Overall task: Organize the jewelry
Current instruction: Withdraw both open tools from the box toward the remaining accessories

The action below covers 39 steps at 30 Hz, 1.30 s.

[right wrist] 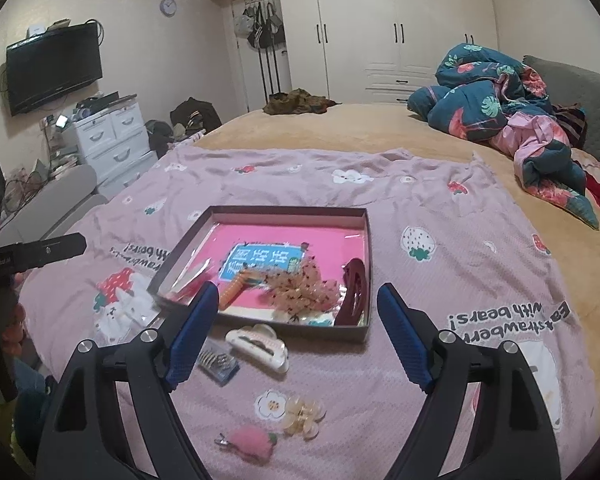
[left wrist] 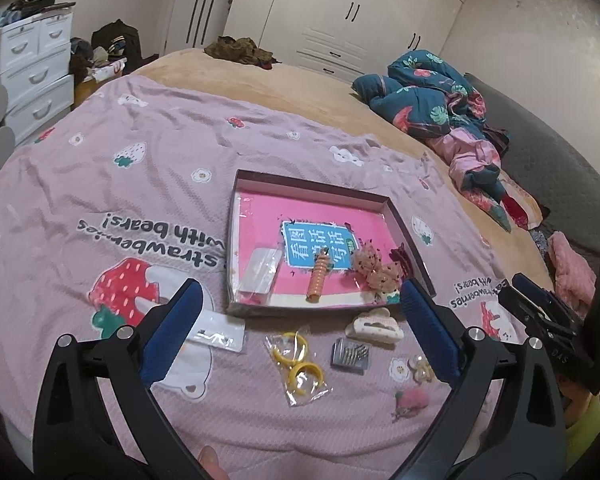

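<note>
- Both of our grippers hang empty above the bedspread (left wrist: 148, 184): the left gripper (left wrist: 296, 324) has its jaws spread wide with nothing between them, and the right gripper (right wrist: 300, 336) stands open too
- The tray (left wrist: 404, 224) already holds a coral spiral tie (left wrist: 318, 280), a lace bow (left wrist: 374, 270) and a small clear box (left wrist: 260, 270); the rest lies on the cloth just in front of it
- We judge the bagged yellow hoops (left wrist: 298, 360) risky, as slick plastic may slip from the pads
- The white claw clip (right wrist: 258, 346) lies close to the grey clip card (right wrist: 218, 360), so a careless close could nudge both
- The soft bedding may give under a downward push, and the small flower piece (right wrist: 304, 414) could sink into a fold
- Our two grippers work near each other and could collide
</note>
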{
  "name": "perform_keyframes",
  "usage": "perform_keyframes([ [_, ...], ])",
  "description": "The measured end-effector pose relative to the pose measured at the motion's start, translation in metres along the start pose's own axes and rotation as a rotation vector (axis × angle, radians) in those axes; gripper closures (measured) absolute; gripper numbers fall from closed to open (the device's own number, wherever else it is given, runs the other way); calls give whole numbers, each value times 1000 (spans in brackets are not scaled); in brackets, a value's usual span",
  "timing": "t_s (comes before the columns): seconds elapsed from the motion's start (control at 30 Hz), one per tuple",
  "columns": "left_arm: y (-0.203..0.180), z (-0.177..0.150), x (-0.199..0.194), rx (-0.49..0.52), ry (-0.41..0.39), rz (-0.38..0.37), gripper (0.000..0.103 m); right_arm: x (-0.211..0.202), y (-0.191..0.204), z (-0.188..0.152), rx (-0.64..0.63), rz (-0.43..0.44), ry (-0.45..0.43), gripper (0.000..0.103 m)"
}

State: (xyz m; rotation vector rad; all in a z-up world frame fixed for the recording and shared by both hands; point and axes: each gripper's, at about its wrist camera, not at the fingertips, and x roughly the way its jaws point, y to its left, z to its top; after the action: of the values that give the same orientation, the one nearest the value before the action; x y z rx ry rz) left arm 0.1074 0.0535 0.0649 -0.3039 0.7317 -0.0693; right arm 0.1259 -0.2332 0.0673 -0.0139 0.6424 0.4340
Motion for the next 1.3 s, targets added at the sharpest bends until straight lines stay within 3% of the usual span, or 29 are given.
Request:
perform_keyframes([
  [1.3, -12, -69, 14, 64, 94, 31, 11, -4, 29, -79, -9, 18, 114, 16],
])
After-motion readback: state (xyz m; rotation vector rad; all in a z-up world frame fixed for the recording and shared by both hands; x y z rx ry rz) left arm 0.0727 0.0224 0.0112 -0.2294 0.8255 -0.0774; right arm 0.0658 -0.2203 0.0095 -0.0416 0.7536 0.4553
